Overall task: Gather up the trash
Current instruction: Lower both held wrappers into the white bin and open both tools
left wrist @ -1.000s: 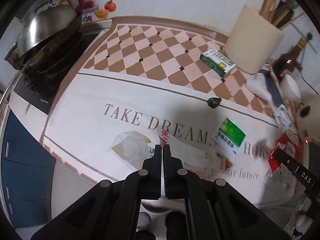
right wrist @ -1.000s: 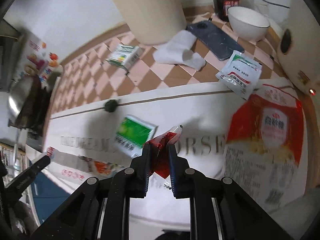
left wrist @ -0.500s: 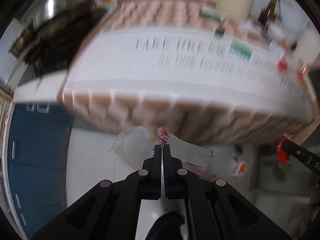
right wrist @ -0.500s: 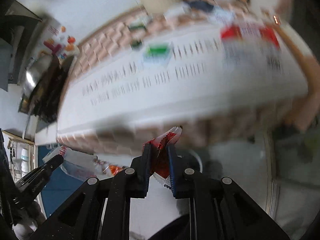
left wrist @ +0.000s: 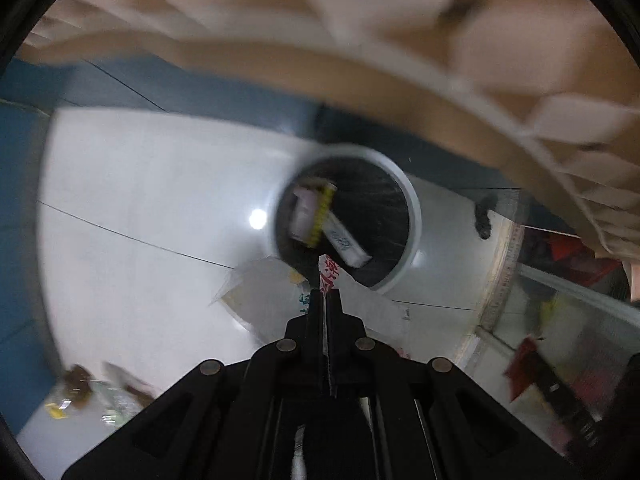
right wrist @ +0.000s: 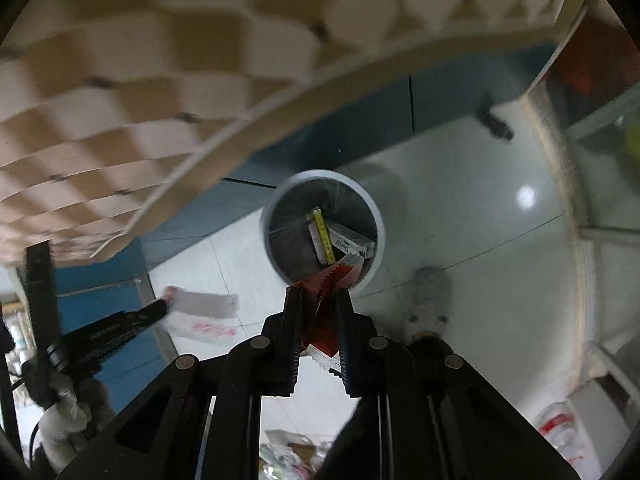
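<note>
My left gripper (left wrist: 325, 294) is shut on a clear plastic wrapper with red print (left wrist: 260, 300) and holds it above the floor, just short of a round white trash bin (left wrist: 404, 184). My right gripper (right wrist: 320, 298) is shut on a red sachet (right wrist: 326, 280) and holds it near the rim of the same bin (right wrist: 378, 224). The bin has a dark liner and holds a yellow-edged box (right wrist: 324, 236) and a white packet (left wrist: 346, 244). The left gripper with its wrapper (right wrist: 200, 308) also shows at the left of the right wrist view.
The checkered counter edge (left wrist: 440, 80) overhangs above, with blue cabinet fronts (right wrist: 360, 120) under it. The bin stands on a white tiled floor (left wrist: 140, 220). Loose wrappers lie on the floor at lower left (left wrist: 100, 396). A red object (left wrist: 524, 364) shows blurred at right.
Both grippers have swung down from the countertop, past its edge, to the floor bin, each still holding its piece of trash.
</note>
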A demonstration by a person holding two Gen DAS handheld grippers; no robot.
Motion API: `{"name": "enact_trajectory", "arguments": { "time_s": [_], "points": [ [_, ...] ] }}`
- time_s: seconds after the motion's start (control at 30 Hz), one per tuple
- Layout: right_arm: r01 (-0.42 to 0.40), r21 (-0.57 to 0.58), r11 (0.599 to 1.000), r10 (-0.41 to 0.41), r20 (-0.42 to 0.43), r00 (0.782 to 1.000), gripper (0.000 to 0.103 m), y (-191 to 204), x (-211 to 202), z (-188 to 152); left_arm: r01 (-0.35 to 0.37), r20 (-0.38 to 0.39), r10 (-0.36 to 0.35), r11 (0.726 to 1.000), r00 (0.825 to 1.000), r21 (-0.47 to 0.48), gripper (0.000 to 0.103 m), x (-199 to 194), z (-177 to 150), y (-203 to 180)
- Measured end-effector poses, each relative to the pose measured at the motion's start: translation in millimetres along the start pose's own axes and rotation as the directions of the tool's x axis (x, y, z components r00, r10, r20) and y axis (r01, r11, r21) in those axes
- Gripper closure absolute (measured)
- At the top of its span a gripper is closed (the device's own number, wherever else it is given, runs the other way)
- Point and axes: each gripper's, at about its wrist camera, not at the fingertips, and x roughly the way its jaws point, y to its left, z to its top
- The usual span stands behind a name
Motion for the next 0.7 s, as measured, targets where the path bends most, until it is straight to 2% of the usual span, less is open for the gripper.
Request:
{"name": "enact_trajectory", "arguments": {
  "time_s": [0.13, 0.23, 0.33, 0.47, 0.53, 0.57, 0.6, 0.67, 0.7],
  "points": [
    [-0.03, 0.02, 0.999, 0.031, -0.012, 0.999, 0.086, -27, 72, 17, 0.011, -0.048, -0.01, 1.0, 0.999, 0.019, 0.103, 84, 28, -7],
    [-0.04, 0.005, 0.999, 0.04, -0.026, 0.999, 0.086, -40, 130, 31, 0.004, -0.071, -0.001, 0.999, 0.998, 0.042, 0.103, 127, 44, -7],
    [-0.039, -0.008, 0.999, 0.039, -0.044, 0.998, 0.086, -44, 170, 40, -0.021, -0.078, 0.027, 0.997, 0.997, 0.08, 0.099, 147, 54, -6],
    [-0.049, -0.006, 0.999, 0.048, -0.098, 0.994, 0.083, -47, 219, 45, 0.012, -0.117, -0.003, 0.997, 0.993, 0.07, 0.096, 161, 57, 7],
    [-0.048, -0.001, 0.999, 0.047, -0.126, 0.991, 0.082, -47, 233, 44, 0.011, -0.106, -0.004, 0.997, 0.994, 0.071, 0.07, 157, 55, 14],
    [-0.04, -0.001, 0.999, 0.04, -0.13, 0.991, 0.079, -47, 238, 43, 0.004, -0.096, 0.003, 0.997, 0.995, 0.071, 0.028, 153, 54, 18],
    [-0.037, 0.0, 0.999, 0.037, -0.141, 0.989, 0.076, -46, 243, 43, -0.004, -0.079, 0.01, 0.998, 0.997, 0.068, 0.0, 148, 53, 22],
    [-0.037, 0.002, 0.999, 0.037, -0.147, 0.989, 0.046, -43, 243, 43, -0.023, -0.051, 0.026, 0.998, 0.998, 0.06, 0.0, 137, 50, 29],
    [-0.033, 0.0, 0.999, 0.033, -0.135, 0.99, 0.042, -42, 241, 43, -0.032, -0.046, 0.034, 0.998, 0.998, 0.057, 0.0, 132, 48, 32]
  ]
}}
